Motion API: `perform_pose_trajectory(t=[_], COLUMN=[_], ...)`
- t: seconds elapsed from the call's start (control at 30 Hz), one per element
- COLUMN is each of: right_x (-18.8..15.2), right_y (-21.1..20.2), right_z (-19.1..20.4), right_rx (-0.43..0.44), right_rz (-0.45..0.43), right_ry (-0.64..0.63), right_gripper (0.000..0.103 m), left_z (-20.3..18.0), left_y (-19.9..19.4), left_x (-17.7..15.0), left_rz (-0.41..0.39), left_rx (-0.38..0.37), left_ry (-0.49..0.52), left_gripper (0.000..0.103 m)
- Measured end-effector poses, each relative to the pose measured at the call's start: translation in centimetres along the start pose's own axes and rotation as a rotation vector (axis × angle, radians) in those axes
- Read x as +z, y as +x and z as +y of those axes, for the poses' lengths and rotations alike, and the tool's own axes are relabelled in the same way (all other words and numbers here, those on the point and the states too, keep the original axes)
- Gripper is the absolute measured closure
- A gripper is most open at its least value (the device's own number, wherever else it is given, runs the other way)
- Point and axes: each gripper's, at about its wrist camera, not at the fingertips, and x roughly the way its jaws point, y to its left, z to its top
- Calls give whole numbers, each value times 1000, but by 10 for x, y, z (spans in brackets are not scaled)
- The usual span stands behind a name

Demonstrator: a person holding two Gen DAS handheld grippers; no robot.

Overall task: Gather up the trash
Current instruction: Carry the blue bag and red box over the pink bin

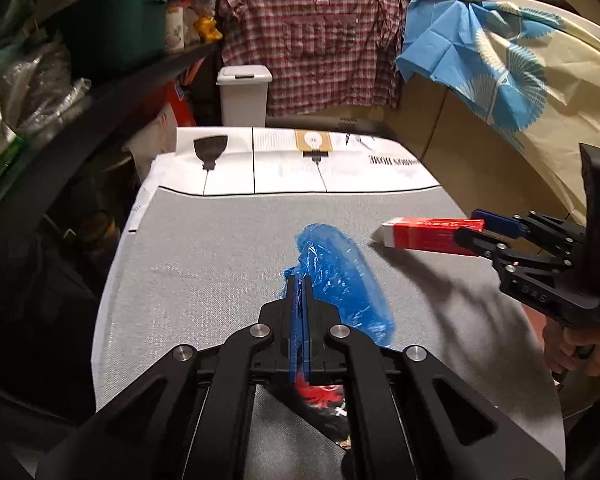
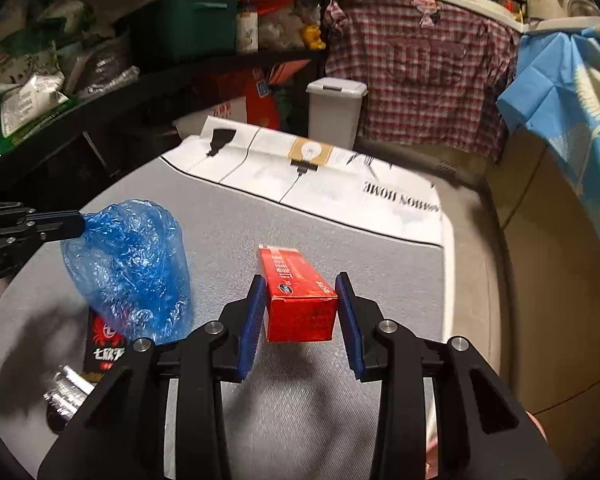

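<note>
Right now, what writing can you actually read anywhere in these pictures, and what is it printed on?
"HOME", upside down: white printed paper sheet on the grey table; the word beside it is blurred.
Chinese characters: black and red snack wrapper, too blurred to read.
White print: long red cardboard box, too small.
Embossed letters: right gripper body, unclear.

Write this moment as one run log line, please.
left gripper: shut on blue bag | right gripper: holds red box | both lifted

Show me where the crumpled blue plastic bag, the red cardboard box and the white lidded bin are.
crumpled blue plastic bag point(image 2: 130, 264), right wrist view, middle of the film.
red cardboard box point(image 2: 296, 296), right wrist view, top face.
white lidded bin point(image 1: 244, 98), left wrist view, front wall.
</note>
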Motion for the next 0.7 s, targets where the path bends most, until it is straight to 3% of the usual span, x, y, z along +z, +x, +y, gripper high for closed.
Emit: perform_pose_trajectory(t=[0.7], right_x=[-13], right_y=[-154], right_z=[-3], right_rx=[-37], right_rz=[-92], right_ry=[52], right_gripper=[67], left_z=[-31], left_y=[-81], left_x=[3], left_rz=[-113], left_rx=[-5], left_ry=[8], left_gripper=[102])
